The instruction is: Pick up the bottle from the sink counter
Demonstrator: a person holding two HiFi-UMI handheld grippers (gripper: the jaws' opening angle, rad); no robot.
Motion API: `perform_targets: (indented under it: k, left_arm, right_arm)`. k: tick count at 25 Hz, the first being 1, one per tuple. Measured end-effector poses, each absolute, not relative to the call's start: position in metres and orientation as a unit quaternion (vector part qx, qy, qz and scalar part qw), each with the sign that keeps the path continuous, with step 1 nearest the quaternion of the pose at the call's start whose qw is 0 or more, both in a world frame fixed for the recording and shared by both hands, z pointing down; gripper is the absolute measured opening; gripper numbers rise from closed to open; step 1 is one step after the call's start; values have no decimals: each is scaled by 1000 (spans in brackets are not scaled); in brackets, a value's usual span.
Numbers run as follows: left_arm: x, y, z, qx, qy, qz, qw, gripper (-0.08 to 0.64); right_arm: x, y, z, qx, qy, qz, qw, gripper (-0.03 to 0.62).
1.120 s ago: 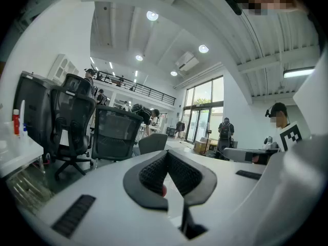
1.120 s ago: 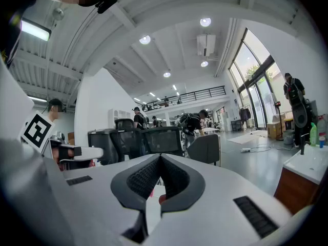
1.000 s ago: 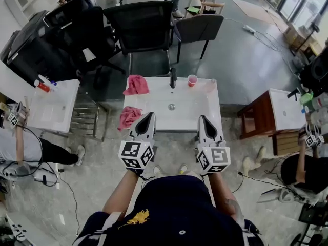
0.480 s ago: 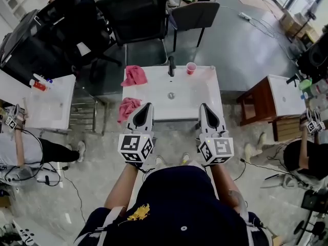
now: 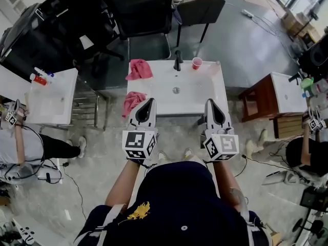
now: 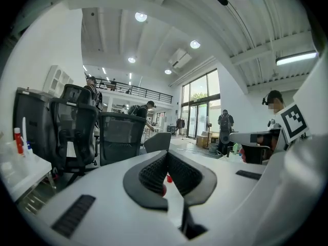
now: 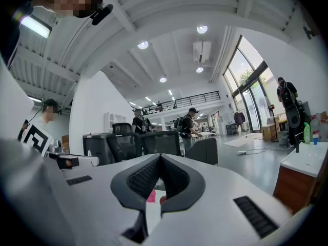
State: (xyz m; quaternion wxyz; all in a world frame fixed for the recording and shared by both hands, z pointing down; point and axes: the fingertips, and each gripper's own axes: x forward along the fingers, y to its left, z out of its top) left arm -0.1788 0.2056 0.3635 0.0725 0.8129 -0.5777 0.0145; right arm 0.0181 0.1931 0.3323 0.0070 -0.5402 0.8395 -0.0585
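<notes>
The white sink counter stands straight ahead of me, with a black faucet at its far edge. A small clear bottle shows only faintly at the far right corner, next to a red cup. Two pink cloths lie at the far left and the near left. My left gripper and right gripper hover side by side over the counter's near edge. Both are shut with nothing held, well short of the bottle.
Black office chairs stand behind the counter. A second white sink with bottles is at the left, beside a metal rack. A wooden stand with another sink is at the right. Seated people flank both sides.
The head view has shifted a little, so the counter sits slightly higher and further right. Both grippers stay shut at its near edge.
</notes>
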Motion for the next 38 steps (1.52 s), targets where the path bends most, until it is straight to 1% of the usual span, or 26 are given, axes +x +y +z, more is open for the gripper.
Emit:
perform_targets:
  k: [6, 16, 21, 28, 33, 38]
  left_arm:
    - [-202, 215, 358, 819, -571, 16, 53, 17]
    - [-218, 224, 372, 827, -559, 26, 53, 18]
    - [-226, 219, 375, 822, -565, 26, 59, 18]
    - [-213, 190, 369, 820, -570, 29, 45, 18]
    - [-207, 151, 364, 815, -578, 27, 39, 18]
    - [-190, 107, 364, 812, -581, 30, 45, 17]
  right_arm:
    - [-1, 203, 328, -551, 833, -40, -6, 25]
    - [-10, 220, 344, -573, 818, -46, -16, 25]
    - [-2, 218, 348, -583, 811, -49, -20, 25]
    - [4, 184, 352, -579, 814, -51, -13, 25]
    - [6, 142, 348, -567, 823, -44, -9, 25]
    - [24, 98, 345, -560, 827, -45, -5, 25]
